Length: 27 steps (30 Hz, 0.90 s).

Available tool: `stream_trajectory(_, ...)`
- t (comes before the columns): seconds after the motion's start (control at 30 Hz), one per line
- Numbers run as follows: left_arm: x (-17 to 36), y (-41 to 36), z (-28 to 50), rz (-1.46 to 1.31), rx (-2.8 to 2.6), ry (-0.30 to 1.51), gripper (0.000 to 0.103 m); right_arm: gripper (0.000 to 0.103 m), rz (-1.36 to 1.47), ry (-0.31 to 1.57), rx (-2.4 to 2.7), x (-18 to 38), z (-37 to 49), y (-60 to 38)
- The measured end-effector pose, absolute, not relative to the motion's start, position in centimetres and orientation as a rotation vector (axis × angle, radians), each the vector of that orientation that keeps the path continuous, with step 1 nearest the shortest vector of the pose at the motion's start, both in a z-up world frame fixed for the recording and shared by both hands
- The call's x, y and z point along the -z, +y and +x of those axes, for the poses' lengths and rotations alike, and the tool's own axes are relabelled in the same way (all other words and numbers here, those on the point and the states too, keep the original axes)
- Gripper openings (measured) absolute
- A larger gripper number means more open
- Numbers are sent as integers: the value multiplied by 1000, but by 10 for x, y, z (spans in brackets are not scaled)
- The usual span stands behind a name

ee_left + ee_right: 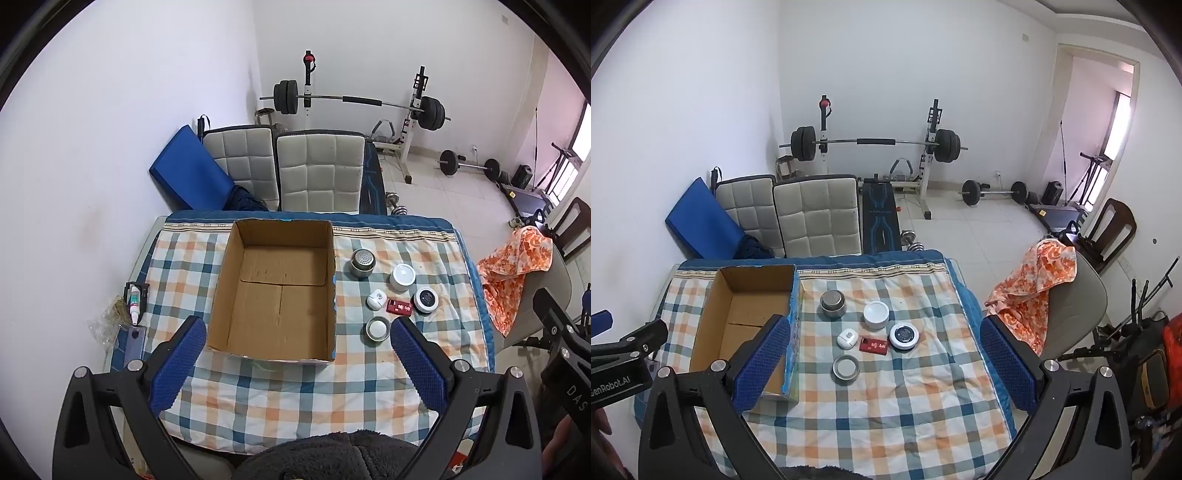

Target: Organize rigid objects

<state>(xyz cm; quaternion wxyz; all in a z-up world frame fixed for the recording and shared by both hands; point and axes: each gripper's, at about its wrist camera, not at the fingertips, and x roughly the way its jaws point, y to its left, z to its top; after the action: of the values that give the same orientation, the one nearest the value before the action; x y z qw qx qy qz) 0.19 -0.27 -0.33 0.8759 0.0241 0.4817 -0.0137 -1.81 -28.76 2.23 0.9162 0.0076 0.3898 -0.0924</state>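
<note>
An open, empty cardboard box [275, 295] [746, 325] sits on the checked tablecloth. To its right lie a steel strainer cup [362, 263] [833, 303], a white round jar [402, 277] [876, 314], a small white case [376, 299] [847, 338], a red flat box [399, 307] [874, 345], a white-and-black disc [426, 300] [904, 336] and a metal lid [378, 328] [846, 366]. My left gripper [295, 369] is open and empty above the table's near edge. My right gripper [882, 365] is open and empty, held above the small objects.
A small bottle in a black holder [135, 300] stands at the table's left edge. An orange cloth [1030, 295] hangs over a chair on the right. Two padded chairs [317, 171] and a barbell rack [354, 101] stand behind the table.
</note>
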Motion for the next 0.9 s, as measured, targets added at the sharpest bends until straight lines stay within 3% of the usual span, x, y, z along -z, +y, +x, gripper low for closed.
stream_trajectory(0.9,-13,-1,-3,38,27,961,102,103,31,783,170,-41,-22,-286)
